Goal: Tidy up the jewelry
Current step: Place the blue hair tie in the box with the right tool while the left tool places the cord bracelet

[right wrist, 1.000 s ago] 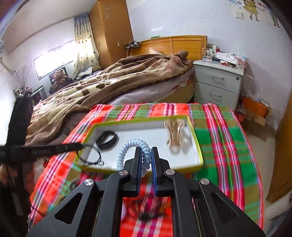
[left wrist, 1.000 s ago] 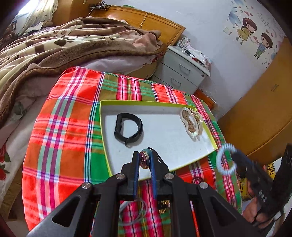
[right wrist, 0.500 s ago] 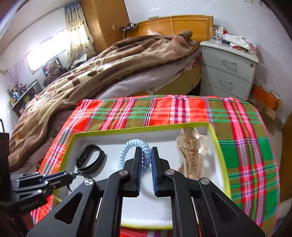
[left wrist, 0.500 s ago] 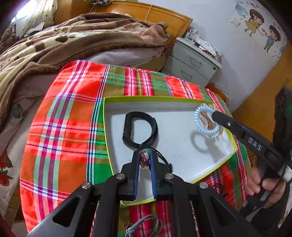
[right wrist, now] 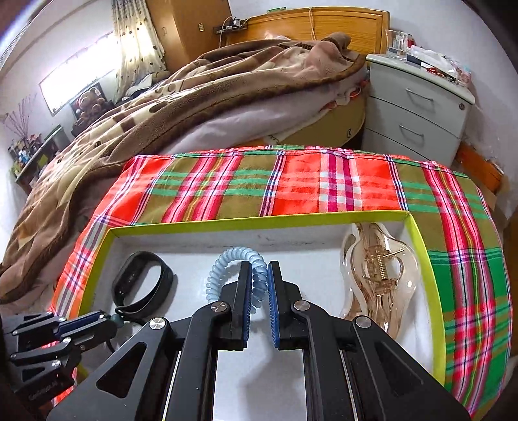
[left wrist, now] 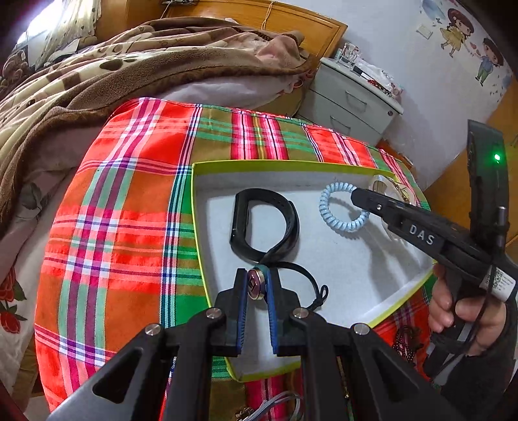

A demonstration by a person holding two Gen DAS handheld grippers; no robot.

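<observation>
Both tools over the tray, each with a piece to set down

Left tool [left wrist: 257, 288] clamps a round pendant on a black cord; right tool [right wrist: 259, 285] pinches the blue coil band [right wrist: 226, 272]. Black wristband [left wrist: 262, 223] and clear hair claw [right wrist: 378, 275] already lie in the tray [right wrist: 259, 218]; more jewelry seemingly waits on the near bench.

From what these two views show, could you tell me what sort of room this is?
Most likely a bedroom. A bed with a rumpled brown blanket and wooden headboard stands behind the plaid-covered table, with a white nightstand beside it.
</observation>
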